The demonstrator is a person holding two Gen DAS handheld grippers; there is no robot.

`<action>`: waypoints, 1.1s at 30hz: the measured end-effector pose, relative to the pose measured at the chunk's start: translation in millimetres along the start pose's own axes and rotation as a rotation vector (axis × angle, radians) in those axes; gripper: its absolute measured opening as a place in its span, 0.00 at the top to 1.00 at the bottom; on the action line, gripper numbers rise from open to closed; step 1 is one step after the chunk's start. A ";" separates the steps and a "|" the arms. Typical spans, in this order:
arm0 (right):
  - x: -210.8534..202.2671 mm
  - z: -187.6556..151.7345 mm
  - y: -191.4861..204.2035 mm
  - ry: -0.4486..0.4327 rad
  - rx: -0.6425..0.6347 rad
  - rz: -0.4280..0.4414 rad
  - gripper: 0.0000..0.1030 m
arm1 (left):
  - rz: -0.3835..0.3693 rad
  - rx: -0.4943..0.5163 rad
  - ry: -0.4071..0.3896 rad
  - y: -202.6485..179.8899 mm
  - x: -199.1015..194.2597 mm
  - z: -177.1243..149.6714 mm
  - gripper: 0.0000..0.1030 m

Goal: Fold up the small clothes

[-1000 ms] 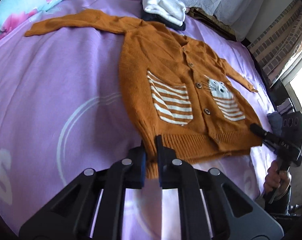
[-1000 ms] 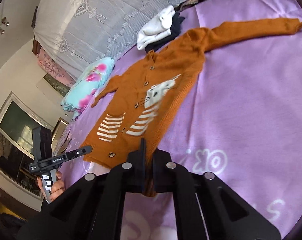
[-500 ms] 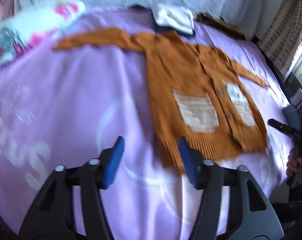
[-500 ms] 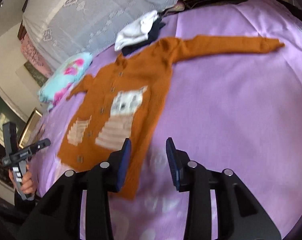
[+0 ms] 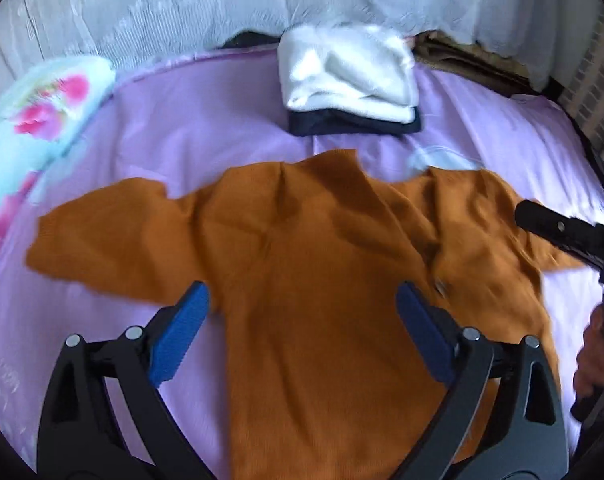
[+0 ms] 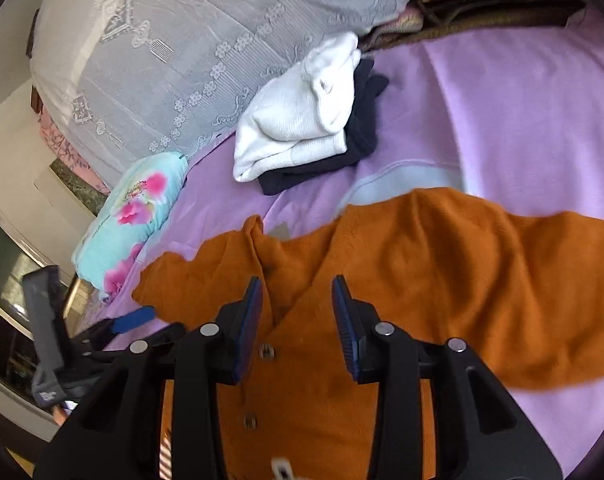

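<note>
An orange knitted cardigan [image 5: 322, 240] lies spread front up on the purple bed sheet [image 5: 181, 128], sleeves out to both sides. My left gripper [image 5: 302, 320] hovers open and wide over its upper left chest, blue pads [image 5: 179, 334] holding nothing. In the right wrist view the cardigan [image 6: 462, 264] shows its collar and button row [image 6: 265, 350]. My right gripper [image 6: 297, 320] is open just above that button row near the neckline, empty. The right gripper's black body [image 5: 562, 232] and a hand [image 5: 594, 356] show at the right edge.
A folded white garment [image 5: 350, 76] sits on a dark one [image 5: 354, 126] just beyond the collar. A floral pillow [image 5: 33, 120] lies at the left. A lace-covered mound [image 6: 181, 40] lines the bed's far side. The left gripper [image 6: 133, 318] appears at the left.
Both grippers were shut on the cardigan's bottom hem a second ago. They have let go, opened, and moved forward over the cardigan to its collar and shoulders.
</note>
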State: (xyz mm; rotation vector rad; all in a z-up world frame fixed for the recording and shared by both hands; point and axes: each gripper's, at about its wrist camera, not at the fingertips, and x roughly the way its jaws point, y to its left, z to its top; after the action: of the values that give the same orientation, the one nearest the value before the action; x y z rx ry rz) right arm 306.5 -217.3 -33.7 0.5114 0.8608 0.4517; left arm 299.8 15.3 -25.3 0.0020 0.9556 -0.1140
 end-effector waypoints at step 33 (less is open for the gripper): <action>76.9 51.3 -22.3 0.084 -0.229 -0.344 0.86 | 0.070 -0.040 0.045 13.9 65.4 -5.2 0.02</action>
State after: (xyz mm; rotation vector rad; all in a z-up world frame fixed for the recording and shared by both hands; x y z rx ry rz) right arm 395.4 -203.6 -64.4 0.1284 0.9432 0.2521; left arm 334.2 23.1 -82.2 0.0008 1.0019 -0.0301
